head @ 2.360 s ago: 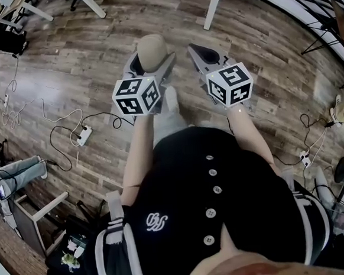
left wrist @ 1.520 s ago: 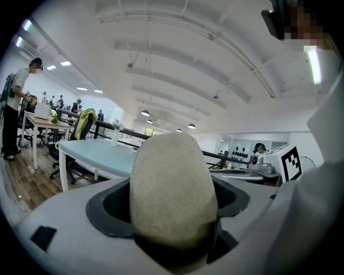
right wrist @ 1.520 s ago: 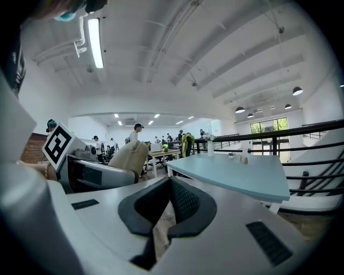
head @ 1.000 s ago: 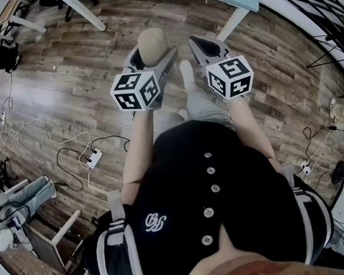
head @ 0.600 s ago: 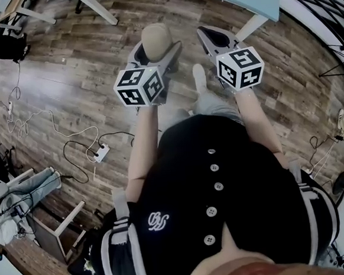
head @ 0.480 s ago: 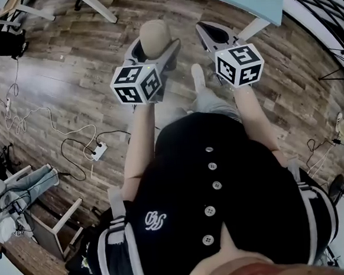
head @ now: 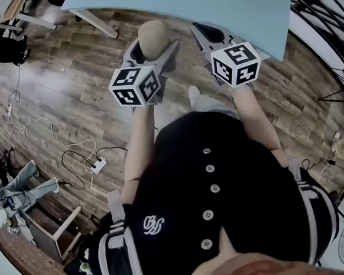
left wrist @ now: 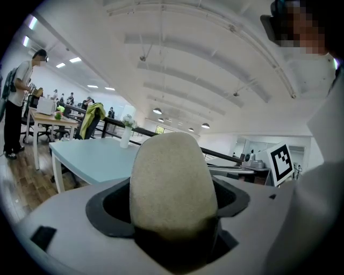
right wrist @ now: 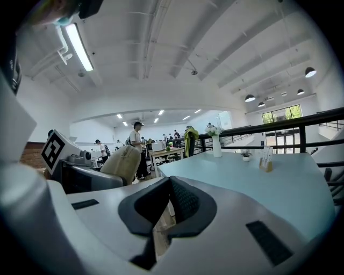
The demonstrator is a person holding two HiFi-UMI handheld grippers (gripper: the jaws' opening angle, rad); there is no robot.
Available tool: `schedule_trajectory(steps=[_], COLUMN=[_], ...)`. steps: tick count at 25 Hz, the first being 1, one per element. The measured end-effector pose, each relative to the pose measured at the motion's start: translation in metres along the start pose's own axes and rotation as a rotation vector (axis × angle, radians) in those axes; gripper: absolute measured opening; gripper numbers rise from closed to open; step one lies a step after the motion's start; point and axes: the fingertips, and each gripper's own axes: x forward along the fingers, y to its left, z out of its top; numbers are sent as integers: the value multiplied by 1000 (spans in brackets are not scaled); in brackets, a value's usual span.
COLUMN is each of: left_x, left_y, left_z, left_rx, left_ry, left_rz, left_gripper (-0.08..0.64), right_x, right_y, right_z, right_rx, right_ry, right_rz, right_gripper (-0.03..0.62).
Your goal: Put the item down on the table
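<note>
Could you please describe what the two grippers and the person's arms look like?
Both the left gripper and right gripper have pale grey shells with black-padded jaws. Each carries a white cube printed with black square markers. No cables show. The person wears a black buttoned top; the forearms are bare.

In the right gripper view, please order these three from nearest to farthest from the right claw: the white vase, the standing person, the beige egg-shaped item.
1. Beige egg-shaped item: close by, at the left.
2. White vase: on the light blue table, right of centre.
3. Standing person: far behind, left of centre.
</note>
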Motion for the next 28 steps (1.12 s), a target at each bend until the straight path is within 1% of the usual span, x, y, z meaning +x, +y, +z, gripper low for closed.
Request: schedule_trajectory(steps=[5, 8, 14, 19, 24, 28], left_x=[51, 77, 105, 131, 160, 188], left_y=[17, 26, 38, 49, 60, 86], left_z=[24, 31, 34, 40, 56, 70], left_rx=[0, -3, -26, -29, -12, -12], left_ry=[-16, -12, 11, 33, 41, 51], left_rz=[23, 30, 31, 17, -22, -42], left_gripper=[423, 423, 423, 423, 423, 423], right_x=[34, 50, 71, 82, 96, 125], right_y=[-43, -63, -81, -101, -124, -142], right_z=[14, 18, 18, 16, 19, 27], right_rx=[-9, 1, 31, 60, 75, 70], right_ry=[-1, -1, 13, 18, 18, 24], right_rz=[33, 45, 58, 35, -4, -30], right_gripper=[12, 12, 12, 12, 12, 12])
